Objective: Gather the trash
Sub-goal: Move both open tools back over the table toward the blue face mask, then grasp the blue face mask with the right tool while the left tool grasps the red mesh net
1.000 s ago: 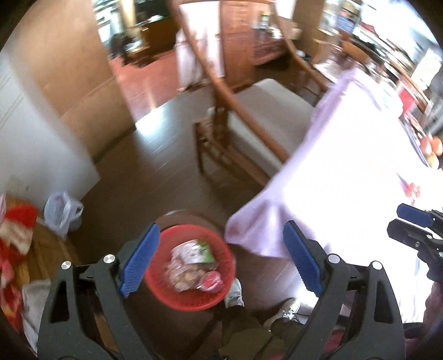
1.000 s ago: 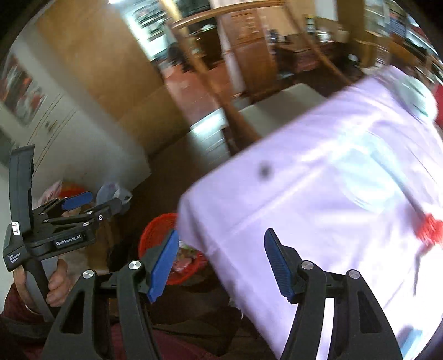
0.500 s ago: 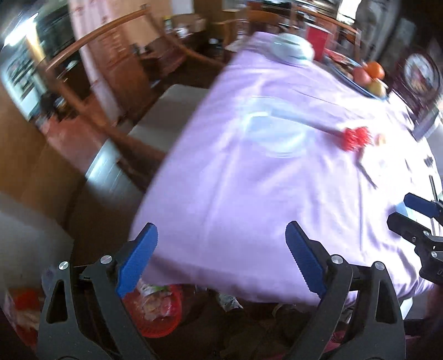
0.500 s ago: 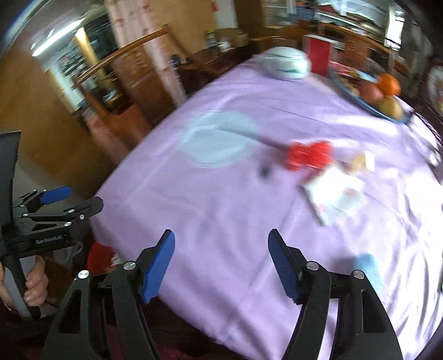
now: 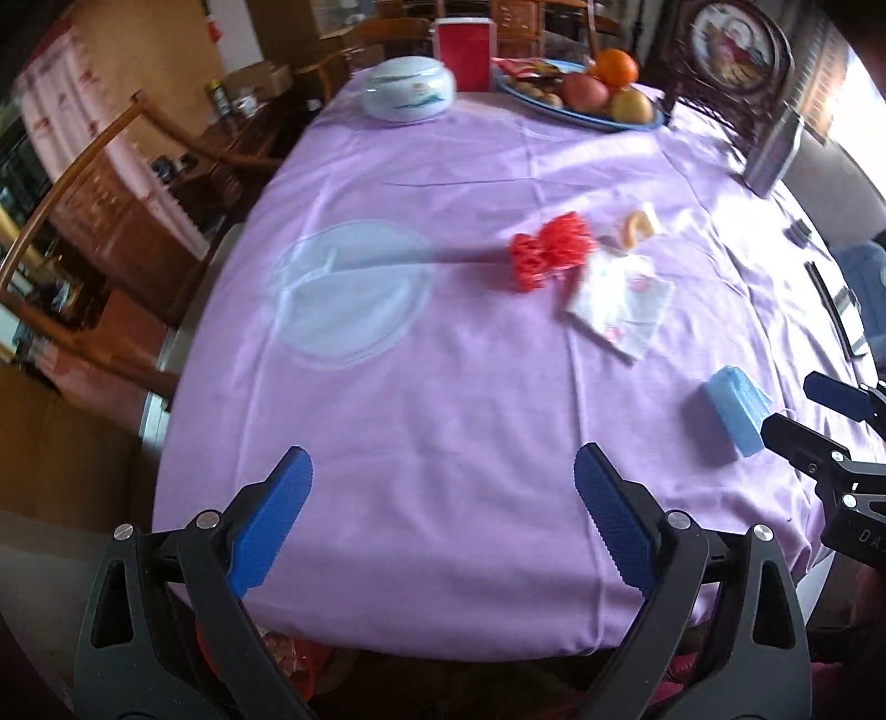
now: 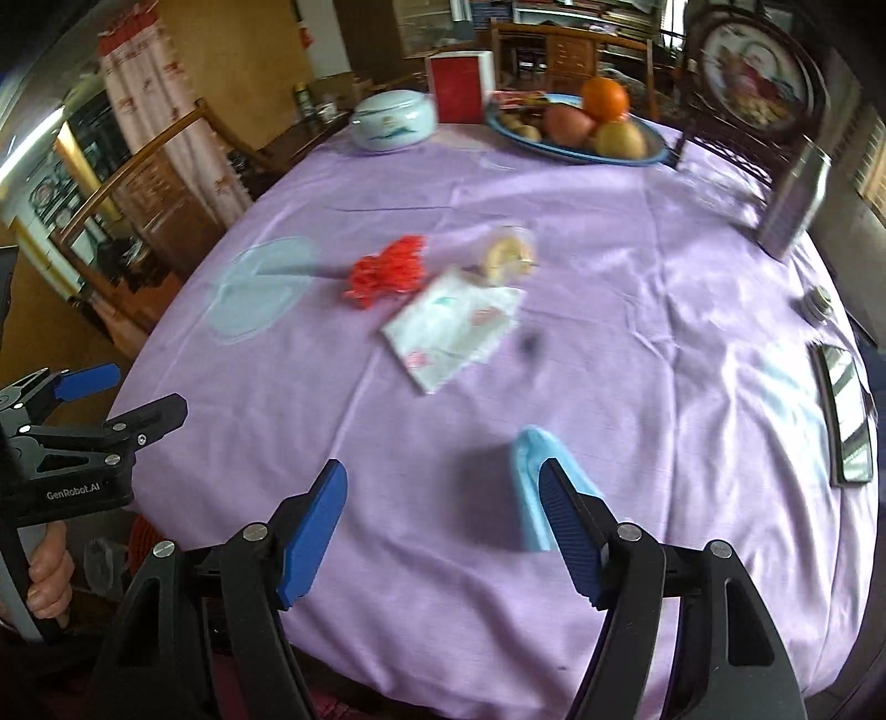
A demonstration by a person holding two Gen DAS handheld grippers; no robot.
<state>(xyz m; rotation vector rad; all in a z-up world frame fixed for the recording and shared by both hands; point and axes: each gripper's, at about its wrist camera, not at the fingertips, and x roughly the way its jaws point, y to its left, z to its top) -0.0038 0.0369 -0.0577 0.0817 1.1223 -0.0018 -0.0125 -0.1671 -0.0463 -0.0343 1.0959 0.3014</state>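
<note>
Both grippers hang over the near edge of a tabletop [image 5: 443, 432] covered in a lilac cloth, pointing steeply down at it. The left gripper [image 5: 443, 520] has its jaws wide apart with nothing between them, only bare cloth below. The right gripper [image 6: 443, 526] also has its jaws apart, having just been opening, and they grip nothing; its right-side jaw overlaps a light blue folded piece [image 6: 529, 459] in the picture, though I cannot tell whether it touches it.

The trash lies in two places. Near the middle of the tabletop sit a red crumpled net [image 5: 548, 252], a white printed wrapper [image 5: 620, 302] just beside it, and a small clear packet with something pale inside [image 6: 509, 252] at the wrapper's far corner. The blue piece lies apart from these, close to the near right edge.

The near half of the cloth, between the grippers and that cluster, is open. A flat clear plate [image 5: 349, 288] rests towards the left edge. Along the far edge stand a lidded white bowl [image 5: 410, 88], a red box [image 5: 462, 52] and a blue fruit plate [image 5: 581, 105]. A phone [image 6: 844, 410] lies by the right edge. Under the near edge a red basket [image 5: 299, 664] shows partly.
</note>
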